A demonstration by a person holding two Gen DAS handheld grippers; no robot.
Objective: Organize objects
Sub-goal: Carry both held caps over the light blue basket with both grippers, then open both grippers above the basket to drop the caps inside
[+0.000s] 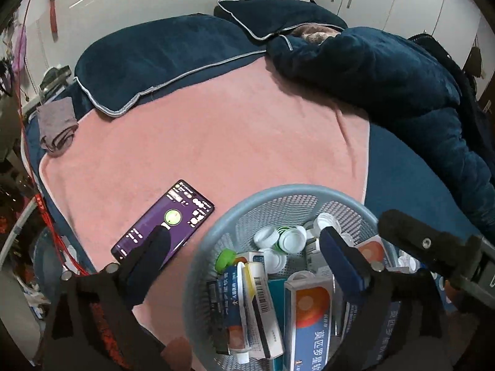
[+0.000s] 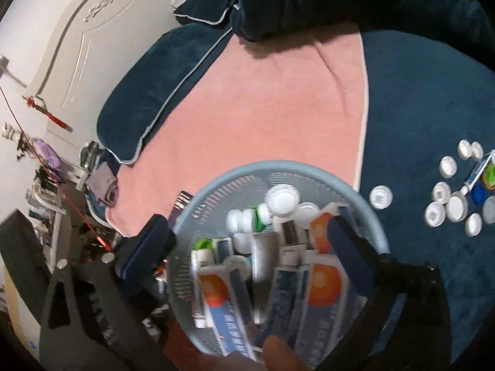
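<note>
Left gripper (image 1: 244, 241) is standing wide open, gripping nothing. Its left finger (image 1: 151, 253) is lying over the phone (image 1: 173, 216); its right finger (image 1: 343, 259) is hanging inside the blue mesh basket (image 1: 278, 193), above the medicine boxes (image 1: 309, 306) and white caps (image 1: 290, 238).

Right gripper (image 2: 250, 238) is also standing wide open and empty. The basket rim (image 2: 216, 182) is sitting between its fingers, left finger (image 2: 148, 241) outside the rim, right finger (image 2: 346, 244) over the boxes. Loose caps (image 2: 382, 197) are lying on the blue bedding, right of the right finger.
</note>
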